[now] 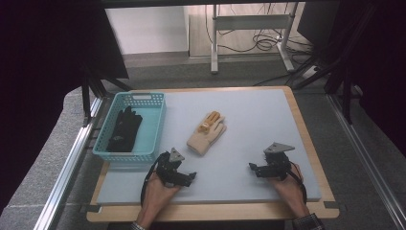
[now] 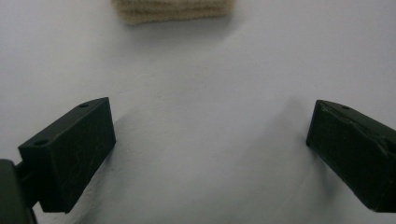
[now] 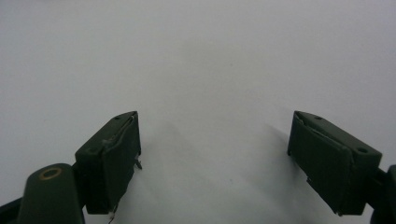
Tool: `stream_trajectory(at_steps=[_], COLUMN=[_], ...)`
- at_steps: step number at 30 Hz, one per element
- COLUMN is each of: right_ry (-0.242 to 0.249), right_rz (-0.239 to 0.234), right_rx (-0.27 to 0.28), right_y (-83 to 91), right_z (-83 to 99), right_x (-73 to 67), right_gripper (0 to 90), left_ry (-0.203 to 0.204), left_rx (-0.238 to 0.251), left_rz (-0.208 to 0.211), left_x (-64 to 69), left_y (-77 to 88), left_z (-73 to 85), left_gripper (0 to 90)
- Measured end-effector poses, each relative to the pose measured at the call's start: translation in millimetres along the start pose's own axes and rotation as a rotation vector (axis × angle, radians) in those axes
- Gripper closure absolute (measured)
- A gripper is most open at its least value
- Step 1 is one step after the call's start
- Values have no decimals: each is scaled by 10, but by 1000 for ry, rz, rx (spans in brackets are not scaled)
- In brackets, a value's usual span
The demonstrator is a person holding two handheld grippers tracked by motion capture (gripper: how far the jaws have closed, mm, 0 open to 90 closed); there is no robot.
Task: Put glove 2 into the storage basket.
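Beige glove (image 1: 207,133) just beyond left claw (image 1: 190,178), apart, jaws wide

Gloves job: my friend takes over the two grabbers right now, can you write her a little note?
Left gripper: open, holding nothing, near the cream glove's cuff.
Right gripper: open, holding nothing, over bare mat.
Black glove: already lying in the blue basket.
Cream glove: flat on the grey mat, right of the basket, untouched.
Probably left: pick up the cream glove and put it in the basket.
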State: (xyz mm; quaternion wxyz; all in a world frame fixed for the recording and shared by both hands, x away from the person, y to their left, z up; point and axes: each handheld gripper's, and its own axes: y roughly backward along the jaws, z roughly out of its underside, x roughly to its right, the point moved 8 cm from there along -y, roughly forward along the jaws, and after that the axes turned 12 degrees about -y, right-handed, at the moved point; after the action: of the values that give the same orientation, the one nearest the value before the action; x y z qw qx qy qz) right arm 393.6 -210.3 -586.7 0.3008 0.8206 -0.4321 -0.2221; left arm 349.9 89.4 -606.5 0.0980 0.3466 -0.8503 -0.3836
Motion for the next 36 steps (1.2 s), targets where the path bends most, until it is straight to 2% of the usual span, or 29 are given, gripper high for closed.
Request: stream_trajectory(at_steps=[3,7,14,19,27,32,36], right_ry=[2,1,2,2,2,-1,1], right_rz=[1,1,1,0,1,0,0], right_rx=[2,2,3,4,3,2,3], right_y=[-1,-1,-1,-1,0,0,0], right_z=[1,2,2,2,4,5,4], right_x=[0,-1,-1,-1,-1,-3,-1], right_gripper=[165,164,164,165,164,164,164], left_ry=[8,28,57,37,0,-14,-26], left_rx=[-4,-34,-8,-14,-9,-8,-39], left_rz=[0,17,33,30,14,11,6], left_x=[0,-27,-138,-184,-261,-334,-391], left_y=[2,14,32,11,-41,-149,-313], left_z=[-4,-42,-221,-388,-765,-1005,-1175], left_gripper=[21,35,33,33,37,36,32])
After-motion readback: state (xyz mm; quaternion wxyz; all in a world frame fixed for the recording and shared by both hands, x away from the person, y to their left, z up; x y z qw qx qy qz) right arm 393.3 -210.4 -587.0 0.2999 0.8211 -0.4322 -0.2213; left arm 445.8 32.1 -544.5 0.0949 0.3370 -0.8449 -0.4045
